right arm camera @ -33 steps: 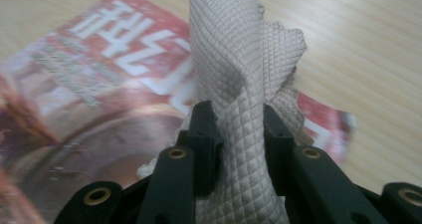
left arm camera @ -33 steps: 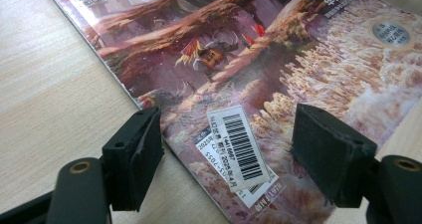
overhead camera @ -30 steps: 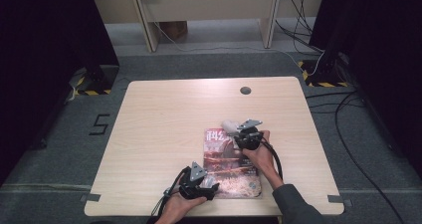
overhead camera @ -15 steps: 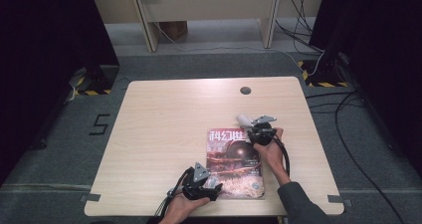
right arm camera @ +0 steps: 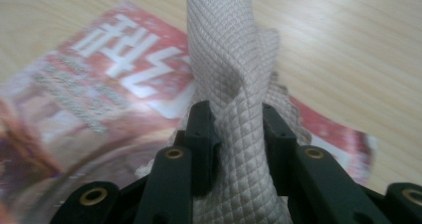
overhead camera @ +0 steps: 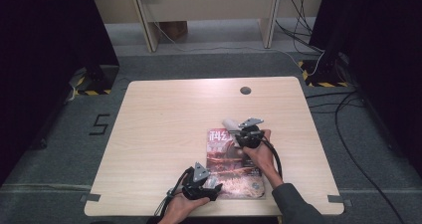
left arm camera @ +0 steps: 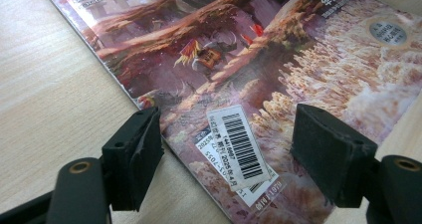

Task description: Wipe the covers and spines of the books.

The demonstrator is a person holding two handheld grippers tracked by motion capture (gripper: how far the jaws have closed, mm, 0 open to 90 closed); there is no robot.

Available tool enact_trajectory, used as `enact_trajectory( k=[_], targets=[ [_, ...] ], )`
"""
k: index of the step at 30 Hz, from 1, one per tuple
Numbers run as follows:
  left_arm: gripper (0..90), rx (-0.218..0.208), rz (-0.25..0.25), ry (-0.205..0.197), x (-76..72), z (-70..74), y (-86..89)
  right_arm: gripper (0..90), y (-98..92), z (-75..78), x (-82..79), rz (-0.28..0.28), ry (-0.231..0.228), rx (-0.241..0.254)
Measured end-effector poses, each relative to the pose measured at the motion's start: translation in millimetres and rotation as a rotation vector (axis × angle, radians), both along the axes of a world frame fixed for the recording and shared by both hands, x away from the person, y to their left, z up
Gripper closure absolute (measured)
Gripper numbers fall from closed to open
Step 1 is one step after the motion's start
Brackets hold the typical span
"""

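Observation:
A magazine (overhead camera: pixel 234 167) with a reddish cover lies flat on the wooden table (overhead camera: pixel 164 134), near the front edge and right of the middle. My right gripper (overhead camera: pixel 238 129) is over its top edge, shut on a bunched beige quilted cloth (overhead camera: pixel 230 123). In the right gripper view the cloth (right arm camera: pixel 224 59) rises from between the jaws above the blurred magazine (right arm camera: pixel 99 84). My left gripper (overhead camera: pixel 215 189) is at the near left corner of the magazine. In the left gripper view it (left arm camera: pixel 226 134) stands open, its jaws either side of the barcode sticker (left arm camera: pixel 239 147) on the cover (left arm camera: pixel 249 50).
A round cable hole (overhead camera: pixel 245 90) sits near the table's far edge. The left half of the tabletop is bare wood. Cables (overhead camera: pixel 348 114) trail over the floor to the right, and a "5" mark (overhead camera: pixel 99 124) lies on the floor to the left.
My right gripper, with the cloth in it, swung to the right over the magazine's top edge and has come back left. The left gripper has stayed at the near corner.

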State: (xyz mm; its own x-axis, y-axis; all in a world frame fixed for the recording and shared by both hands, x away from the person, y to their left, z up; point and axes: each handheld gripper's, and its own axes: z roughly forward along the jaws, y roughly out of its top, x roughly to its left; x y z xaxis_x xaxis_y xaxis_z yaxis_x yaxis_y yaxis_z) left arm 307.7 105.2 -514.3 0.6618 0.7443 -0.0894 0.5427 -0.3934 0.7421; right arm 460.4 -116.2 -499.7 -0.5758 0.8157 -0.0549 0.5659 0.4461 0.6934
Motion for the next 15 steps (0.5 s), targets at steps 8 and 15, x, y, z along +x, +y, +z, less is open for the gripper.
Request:
enact_trajectory(
  k=[8, 15],
  targets=[
    [26.8, -0.001, -0.001, -0.001, -0.3, -0.2, 0.3, 71.5, -34.0, 1.6, 8.2, -0.110, -0.013, -0.031],
    [26.8, -0.002, -0.002, 0.000, 0.0, -0.2, 0.3, 71.4, -47.6, 1.2, 11.0, -0.151, -0.010, -0.014]
  ],
)
